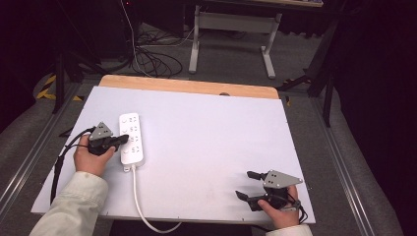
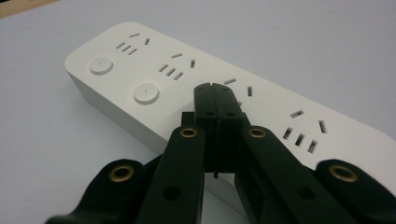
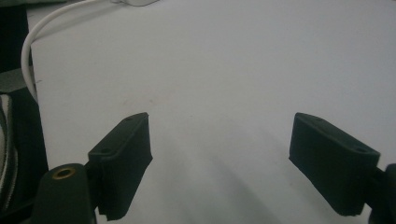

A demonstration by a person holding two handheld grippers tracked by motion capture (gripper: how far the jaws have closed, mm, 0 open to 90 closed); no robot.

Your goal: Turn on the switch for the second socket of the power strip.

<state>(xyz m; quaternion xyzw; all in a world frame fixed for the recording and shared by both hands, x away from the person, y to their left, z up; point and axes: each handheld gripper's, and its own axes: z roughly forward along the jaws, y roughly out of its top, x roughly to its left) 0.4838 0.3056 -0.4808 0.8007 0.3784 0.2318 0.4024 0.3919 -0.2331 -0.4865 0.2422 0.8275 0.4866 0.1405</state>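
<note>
A white power strip point(image 1: 132, 139) lies on the left part of the white tabletop point(image 1: 211, 142), its long side running away from the person, its white cord point(image 1: 140, 204) leaving the near end and curling off the front edge. The strip has four socket groups along it and round buttons point(image 2: 146, 93) beside them. The left tool point(image 1: 123, 141) comes in from the strip's left side, its jaws pressed together with nothing between them, their tips resting over the strip's top face beside the third socket group; in the left gripper view the closed tips point(image 2: 215, 88) sit just next to the socket slots. The right tool point(image 1: 247, 184) rests well apart near the front right corner of the tabletop, its jaws spread wide and empty over bare surface. Nothing lies between the two tools. Behind the tabletop a wooden strip point(image 1: 187, 86) edges the far side; beyond it, cables point(image 1: 152, 59) lie on the grey floor beside a white desk frame point(image 1: 233, 29).
</note>
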